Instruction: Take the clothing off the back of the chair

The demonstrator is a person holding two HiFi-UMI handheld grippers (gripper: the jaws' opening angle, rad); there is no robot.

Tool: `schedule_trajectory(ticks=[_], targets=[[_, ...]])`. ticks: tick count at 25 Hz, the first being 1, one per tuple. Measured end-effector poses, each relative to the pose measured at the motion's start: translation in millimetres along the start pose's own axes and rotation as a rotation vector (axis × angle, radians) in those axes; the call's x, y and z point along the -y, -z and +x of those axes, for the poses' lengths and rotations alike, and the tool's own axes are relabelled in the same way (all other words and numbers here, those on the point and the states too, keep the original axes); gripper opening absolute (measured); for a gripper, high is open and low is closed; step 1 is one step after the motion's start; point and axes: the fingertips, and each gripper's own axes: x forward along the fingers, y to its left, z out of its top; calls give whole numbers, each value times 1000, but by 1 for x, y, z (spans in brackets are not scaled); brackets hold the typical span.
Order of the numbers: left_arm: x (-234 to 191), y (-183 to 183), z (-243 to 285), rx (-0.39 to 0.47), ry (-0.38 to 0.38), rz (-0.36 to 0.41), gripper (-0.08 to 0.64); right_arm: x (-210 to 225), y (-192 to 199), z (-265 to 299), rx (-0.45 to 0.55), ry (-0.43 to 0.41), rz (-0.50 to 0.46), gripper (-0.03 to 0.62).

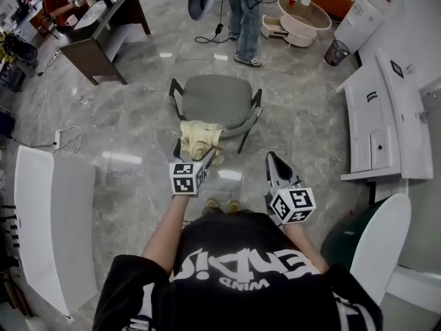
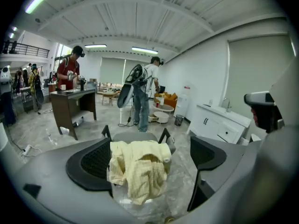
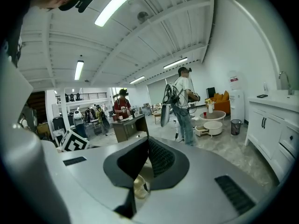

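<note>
A pale yellow garment [image 1: 200, 138] hangs over the back of a grey-seated chair [image 1: 217, 98] right in front of me. In the left gripper view the garment [image 2: 140, 167] is draped on the chair back, with the seat [image 2: 135, 136] behind it. My left gripper [image 1: 205, 160] is just short of the cloth. It [image 2: 149, 162] is open, with the garment framed between its wide jaws and its pads off the cloth. My right gripper [image 1: 273, 160] is held to the right of the chair back and is shut with nothing in it [image 3: 145, 141]. A bit of the garment [image 3: 140, 186] shows below its jaws.
A dark desk [image 1: 103, 29] stands at the far left. A person [image 1: 247, 19] stands beyond the chair near a round white table [image 1: 303, 16] and a waste basket [image 1: 336, 52]. White cabinets [image 1: 386, 116] line the right, and a white panel [image 1: 52, 219] lies at the left.
</note>
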Motion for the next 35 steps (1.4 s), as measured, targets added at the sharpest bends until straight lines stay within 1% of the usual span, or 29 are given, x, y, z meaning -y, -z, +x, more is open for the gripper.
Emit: schedule_trajectory(ticks=[5, 8, 11, 14, 19, 26, 27, 29, 30, 32, 35], targets=[[-14, 27, 44, -70, -20, -17, 531, 8, 2, -5, -14, 32, -3, 14], [-24, 43, 65, -114, -42, -8, 535, 13, 0, -7, -23, 50, -4, 14], [-28, 59, 81, -152, -53, -15, 535, 22, 3, -11, -33, 80, -5, 14], [-30, 65, 88, -165, -57, -21, 534, 28, 5, -12, -39, 103, -1, 14], [-27, 64, 93, -191, -45, -15, 526, 31, 6, -12, -40, 112, -2, 14], [-25, 62, 85, -196, -32, -23, 352, 30, 7, -6, -49, 102, -1, 14], [-25, 61, 82, -201, -29, -26, 317, 28, 8, -5, -51, 100, -1, 14], [-27, 60, 76, -207, -30, -40, 204, 27, 10, -5, -54, 99, -1, 14], [-29, 59, 74, -207, -32, -47, 162, 27, 11, -5, -56, 100, -1, 14], [-31, 58, 70, -208, -33, -48, 140, 27, 13, -6, -57, 104, 2, 14], [-32, 55, 68, -209, -37, -37, 130, 27, 15, -8, -57, 107, 4, 14]])
